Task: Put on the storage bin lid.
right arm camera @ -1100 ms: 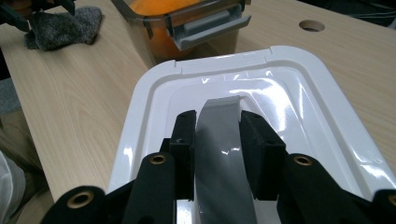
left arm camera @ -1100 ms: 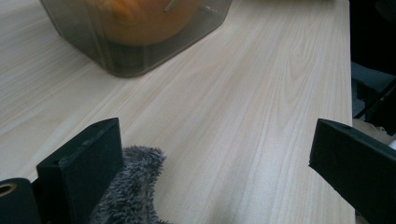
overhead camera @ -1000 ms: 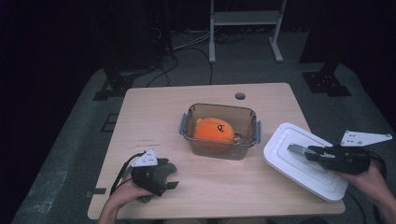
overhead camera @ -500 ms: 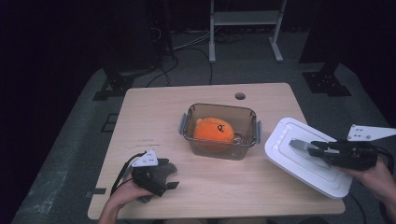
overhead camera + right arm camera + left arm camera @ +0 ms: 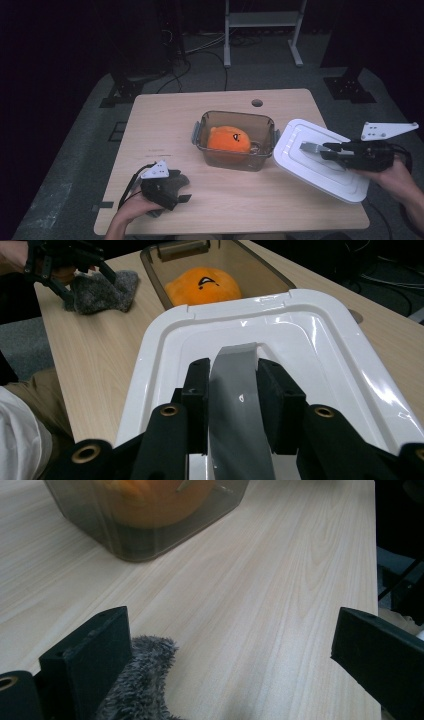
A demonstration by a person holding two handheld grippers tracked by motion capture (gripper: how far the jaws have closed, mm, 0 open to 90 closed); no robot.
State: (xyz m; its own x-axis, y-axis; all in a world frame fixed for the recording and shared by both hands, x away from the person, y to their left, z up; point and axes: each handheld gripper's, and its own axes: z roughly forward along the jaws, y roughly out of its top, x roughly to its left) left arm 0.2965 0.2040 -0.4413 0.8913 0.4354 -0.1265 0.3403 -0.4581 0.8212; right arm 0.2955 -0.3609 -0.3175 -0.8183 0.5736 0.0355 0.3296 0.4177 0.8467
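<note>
A clear plastic container point(image 5: 235, 116) stands mid-table with an orange plush point(image 5: 229, 139) inside. To its right a white lid point(image 5: 300, 160) hangs tilted above the table, its left edge close to the container's right end. My right gripper point(image 5: 325, 148) is shut on a grey tab point(image 5: 235, 405) standing up from the lid point(image 5: 310, 340), jaws pressed on either side, as the right gripper view point(image 5: 234, 375) shows. My left gripper point(image 5: 182, 192) rests open near the front left edge, over a grey furry toy point(image 5: 175, 182); the fur point(image 5: 140, 680) lies against one jaw of the left gripper point(image 5: 230, 630).
A small round hole point(image 5: 257, 103) sits in the tabletop behind the container. Bare wood lies between the container and the left hand. Beyond the table are a dark floor, cables and a metal stand point(image 5: 260, 20).
The right gripper has lifted the white lid off the table and carried it slightly left, toward the container. The left gripper has stayed put.
</note>
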